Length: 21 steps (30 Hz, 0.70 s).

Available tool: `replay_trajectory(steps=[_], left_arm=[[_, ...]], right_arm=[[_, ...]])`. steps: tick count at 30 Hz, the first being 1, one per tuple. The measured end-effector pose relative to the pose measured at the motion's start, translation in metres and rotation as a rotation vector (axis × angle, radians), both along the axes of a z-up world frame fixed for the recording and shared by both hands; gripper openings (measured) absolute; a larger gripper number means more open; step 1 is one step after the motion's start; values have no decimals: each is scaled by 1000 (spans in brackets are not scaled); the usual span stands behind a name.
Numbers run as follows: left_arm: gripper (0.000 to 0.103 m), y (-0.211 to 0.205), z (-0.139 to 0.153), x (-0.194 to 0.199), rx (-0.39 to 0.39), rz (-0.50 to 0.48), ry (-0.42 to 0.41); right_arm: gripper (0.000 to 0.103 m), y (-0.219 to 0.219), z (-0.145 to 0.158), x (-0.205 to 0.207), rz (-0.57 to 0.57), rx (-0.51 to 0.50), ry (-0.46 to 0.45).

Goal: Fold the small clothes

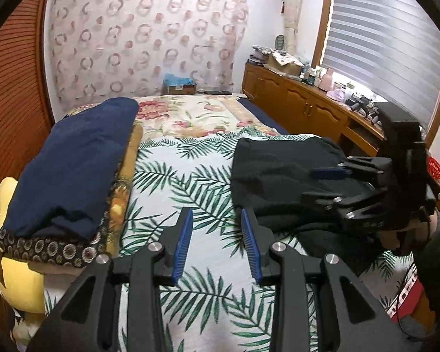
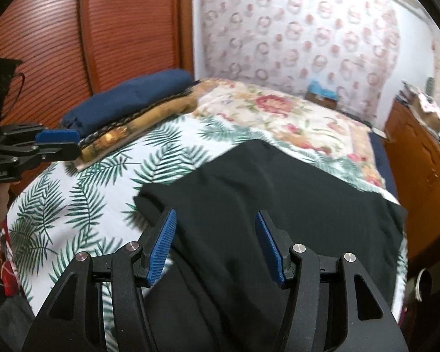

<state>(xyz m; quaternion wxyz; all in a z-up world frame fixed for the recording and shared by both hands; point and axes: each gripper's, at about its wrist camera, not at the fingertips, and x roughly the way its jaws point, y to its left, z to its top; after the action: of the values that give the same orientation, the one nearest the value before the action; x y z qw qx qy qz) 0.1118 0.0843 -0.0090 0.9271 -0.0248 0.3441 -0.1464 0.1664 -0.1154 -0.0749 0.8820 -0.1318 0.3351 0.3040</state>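
A black garment [image 1: 281, 176] lies partly folded on the palm-leaf sheet [image 1: 176, 182] at the right of the bed; it also fills the middle of the right wrist view [image 2: 278, 199]. My left gripper [image 1: 217, 220] is open and empty, hovering over the sheet just left of the garment's near edge. My right gripper [image 2: 215, 220] is open and empty, directly above the garment; in the left wrist view it [image 1: 322, 184] hovers over the garment from the right. The left gripper shows at the left edge of the right wrist view [image 2: 58, 143].
A stack of folded clothes, navy on top [image 1: 73, 161], sits at the bed's left edge over a yellow pillow [image 1: 17, 275]. A floral bedspread [image 1: 196, 114] covers the far bed. A wooden cabinet [image 1: 302, 102] with clutter runs along the right, louvred wooden doors [image 2: 58, 29] on the left.
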Motion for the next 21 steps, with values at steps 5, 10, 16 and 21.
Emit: replay_trajectory(steps=[5,10,16,21], left_arm=[[32,11,-4,-2,-3,16,3],[32,17,-6,-4,-9,24,4],[32,14,-11,-2,-9,8,12],[32,8,-15,3,-11,-12,18]], right_arm=[[57,43,-19,15,71,-44,63],[57,75,-38,21,131,-93,101],[57,93,-62,24,172,-187,122],[34,88,-64,29,187,-189,113]])
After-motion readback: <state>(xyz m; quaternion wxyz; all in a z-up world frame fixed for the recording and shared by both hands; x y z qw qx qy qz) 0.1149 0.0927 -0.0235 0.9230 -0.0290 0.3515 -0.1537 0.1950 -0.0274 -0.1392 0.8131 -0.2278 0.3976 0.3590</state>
